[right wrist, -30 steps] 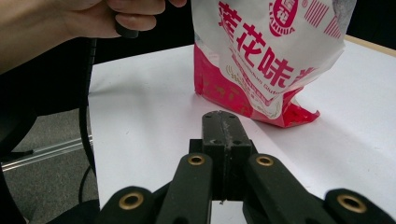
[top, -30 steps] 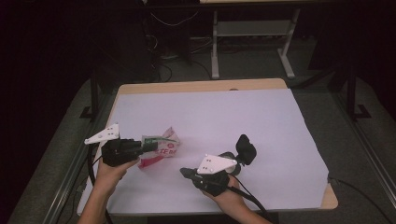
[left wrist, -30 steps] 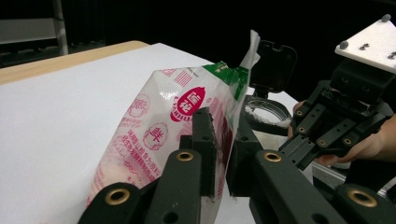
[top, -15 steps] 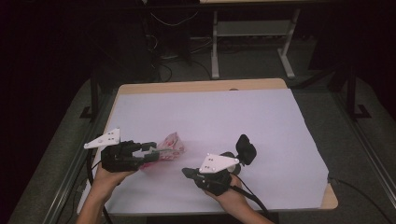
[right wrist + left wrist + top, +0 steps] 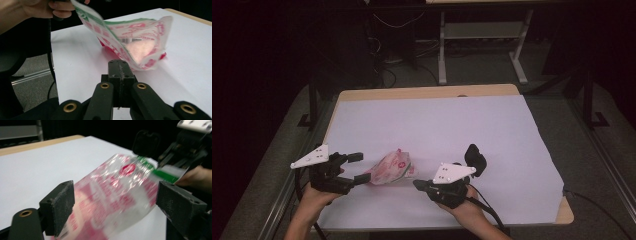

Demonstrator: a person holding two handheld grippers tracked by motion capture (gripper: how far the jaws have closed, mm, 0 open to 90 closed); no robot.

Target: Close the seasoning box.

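Clear plastic bag (image 5: 391, 168) with red print and green top edge, crumpled, lying on the near-left of the white table.

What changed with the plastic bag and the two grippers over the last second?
The left gripper has just opened its jaws, letting go of the red-and-clear plastic bag, and pulled back toward the table's left edge; the bag lies between its open jaws. The right gripper stayed shut on the bag's edge, in place. The bag settled lower on the white sheet.
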